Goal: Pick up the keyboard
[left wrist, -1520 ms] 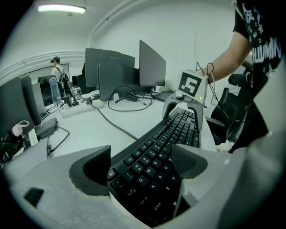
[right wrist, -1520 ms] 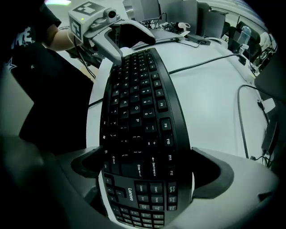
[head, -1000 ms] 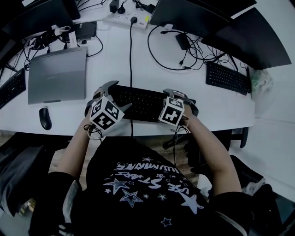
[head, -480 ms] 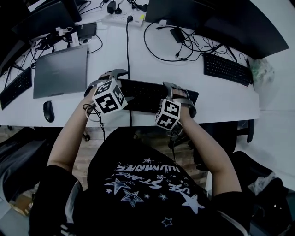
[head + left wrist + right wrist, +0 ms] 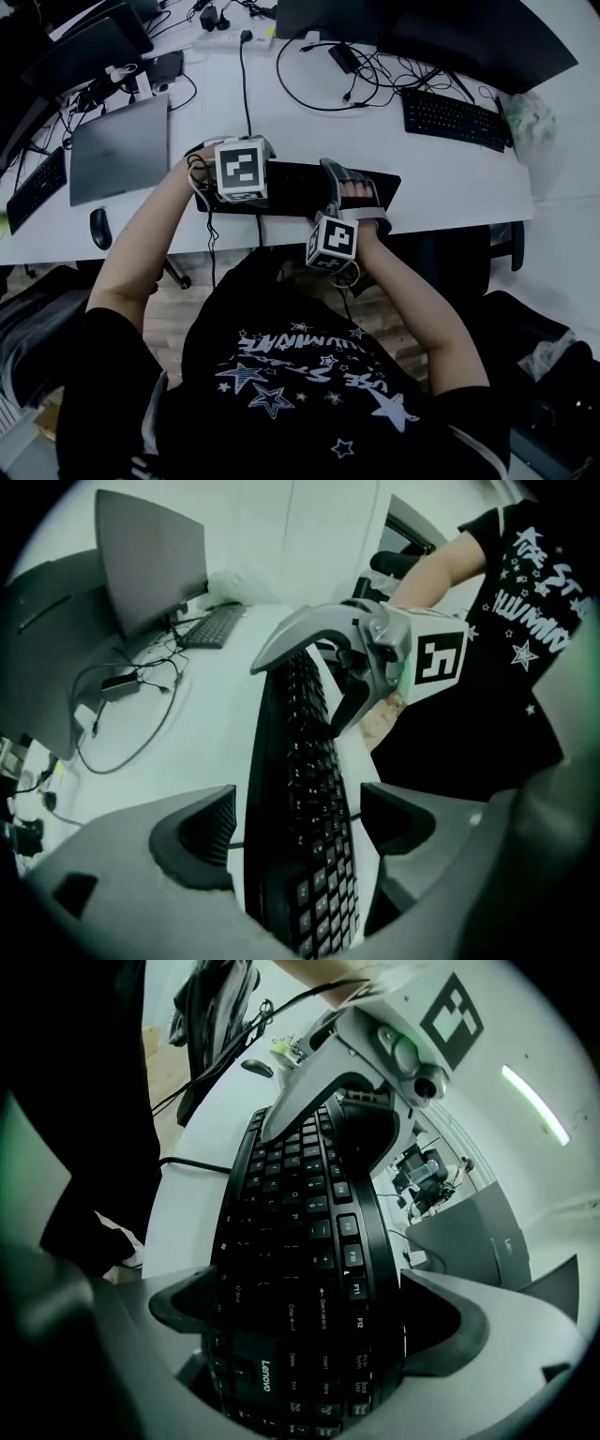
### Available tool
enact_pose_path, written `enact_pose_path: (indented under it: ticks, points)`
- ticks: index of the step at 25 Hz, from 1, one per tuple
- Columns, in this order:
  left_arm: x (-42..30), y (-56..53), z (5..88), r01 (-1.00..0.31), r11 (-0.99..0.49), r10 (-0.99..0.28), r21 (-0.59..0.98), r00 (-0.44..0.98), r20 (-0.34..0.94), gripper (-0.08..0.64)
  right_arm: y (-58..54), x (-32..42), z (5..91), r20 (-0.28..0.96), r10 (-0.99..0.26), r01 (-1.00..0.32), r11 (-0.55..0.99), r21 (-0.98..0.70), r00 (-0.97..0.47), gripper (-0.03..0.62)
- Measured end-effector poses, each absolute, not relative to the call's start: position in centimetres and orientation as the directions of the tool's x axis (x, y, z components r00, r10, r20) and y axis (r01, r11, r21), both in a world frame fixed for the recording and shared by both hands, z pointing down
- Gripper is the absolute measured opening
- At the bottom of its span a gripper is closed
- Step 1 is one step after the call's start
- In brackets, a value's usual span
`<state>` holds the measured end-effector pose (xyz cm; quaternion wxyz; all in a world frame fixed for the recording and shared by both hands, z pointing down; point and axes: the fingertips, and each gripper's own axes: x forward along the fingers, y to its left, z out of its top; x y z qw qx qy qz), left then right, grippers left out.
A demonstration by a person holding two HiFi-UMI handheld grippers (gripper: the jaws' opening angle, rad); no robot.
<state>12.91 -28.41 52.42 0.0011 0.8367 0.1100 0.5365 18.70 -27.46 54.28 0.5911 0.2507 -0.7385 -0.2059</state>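
The black keyboard (image 5: pixel 295 187) is held up off the white desk (image 5: pixel 450 192) near its front edge. My left gripper (image 5: pixel 246 178) is shut on its left end and my right gripper (image 5: pixel 347 192) is shut on its right end. In the left gripper view the keyboard (image 5: pixel 305 789) stands on its long edge between my jaws (image 5: pixel 298 827), and the right gripper (image 5: pixel 375 658) clamps its far end. In the right gripper view the keyboard (image 5: pixel 300 1232) fills the gap between my pads (image 5: pixel 309 1316), with the left gripper (image 5: pixel 375 1063) at its other end. The keyboard's cable (image 5: pixel 246 84) runs back across the desk.
A closed grey laptop (image 5: pixel 120 148) and a mouse (image 5: pixel 99 228) lie at left, with another keyboard (image 5: pixel 36 187) at the far left. A second black keyboard (image 5: pixel 455 119) lies at right. Monitors (image 5: pixel 469 37), a power strip (image 5: pixel 234 37) and loose cables (image 5: pixel 323 89) line the back.
Both grippers have closed on the keyboard's ends and lifted it off the desk. The left gripper has risen and turned, tipping the keyboard onto its edge.
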Motion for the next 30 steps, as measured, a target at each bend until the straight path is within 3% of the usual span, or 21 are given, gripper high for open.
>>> enact_pose_path:
  ticks: [6, 7, 8, 14, 17, 23, 30]
  points:
    - [11.9, -26.7, 54.8, 0.229, -0.951, 0.249, 0.205, 0.180, 0.952, 0.409, -26.8, 18.7, 53.9, 0.684, -0.698, -0.104, 0.712, 0.694, -0.212, 0.575]
    - [11.6, -26.5, 55.0, 0.243, -0.948, 0.244, 0.204, 0.144, 0.959, 0.349, -26.7, 18.7, 53.8, 0.670, -0.710, -0.100, 0.699, 0.708, -0.214, 0.575]
    - [11.4, -26.3, 55.1, 0.255, -0.946, 0.236, 0.200, 0.119, 0.965, 0.223, -26.6, 18.7, 53.7, 0.654, -0.724, -0.095, 0.683, 0.724, -0.218, 0.575]
    - [11.3, -25.4, 54.6, 0.234, -0.953, 0.220, 0.191, 0.105, 0.970, 0.163, -25.8, 18.7, 53.0, 0.564, -0.791, -0.083, 0.595, 0.799, -0.238, 0.575]
    - [11.2, -24.6, 54.0, 0.181, -0.962, 0.227, 0.203, 0.125, 0.966, 0.095, -25.5, 18.6, 52.6, 0.517, -0.830, -0.071, 0.540, 0.839, -0.210, 0.575]
    - [10.9, -23.5, 53.4, 0.105, -0.987, 0.132, 0.118, 0.141, 0.981, 0.086, -24.0, 18.5, 50.6, 0.458, -0.864, -0.189, 0.496, 0.848, -0.211, 0.574]
    - [10.1, -21.3, 52.3, -0.116, -0.987, 0.085, 0.115, 0.237, 0.968, 0.084, -21.6, 20.8, 47.7, 0.401, -0.898, -0.363, 0.441, 0.821, -0.183, 0.574]
